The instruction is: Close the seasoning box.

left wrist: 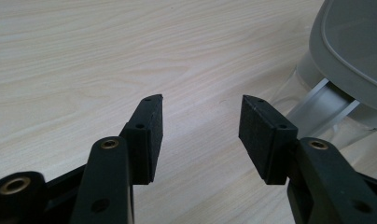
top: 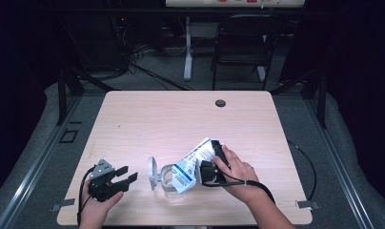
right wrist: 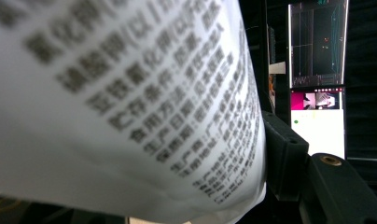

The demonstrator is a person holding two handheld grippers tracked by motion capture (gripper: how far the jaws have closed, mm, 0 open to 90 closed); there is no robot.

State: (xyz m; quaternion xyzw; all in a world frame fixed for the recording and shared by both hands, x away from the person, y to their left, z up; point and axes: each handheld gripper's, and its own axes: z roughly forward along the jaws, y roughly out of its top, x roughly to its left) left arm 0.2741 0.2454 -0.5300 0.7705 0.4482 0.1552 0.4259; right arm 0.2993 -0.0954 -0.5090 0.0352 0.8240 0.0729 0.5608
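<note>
Black jaws of the left hand-held gripper [left wrist: 200, 135] stood wide apart with nothing between them, hovering low over the pale wood desk [top: 147, 119] near its front left corner. Just to their right lay a clear container [top: 167, 179] on its side, its grey lid [top: 153, 173] swung open and facing the left hand-held gripper.

Across from it, the right hand-held gripper [top: 200, 171] was clamped on a white and blue printed packet [top: 193, 164]. From that gripper's own camera, the packet's white back with small black print lay pressed against one black jaw. The packet was tilted, its lower end resting at the mouth of the container and its upper end raised toward the back right.

Judging from this, the work seemed to be partway through: the lid was already open and the packet gripped and brought to the container's opening. Whether anything had gone inside could not be made out. Emptying or inserting the packet, then closing the lid, appeared to remain.

Beyond the desk stood a dark folding chair [top: 240, 43] on grey floor.
</note>
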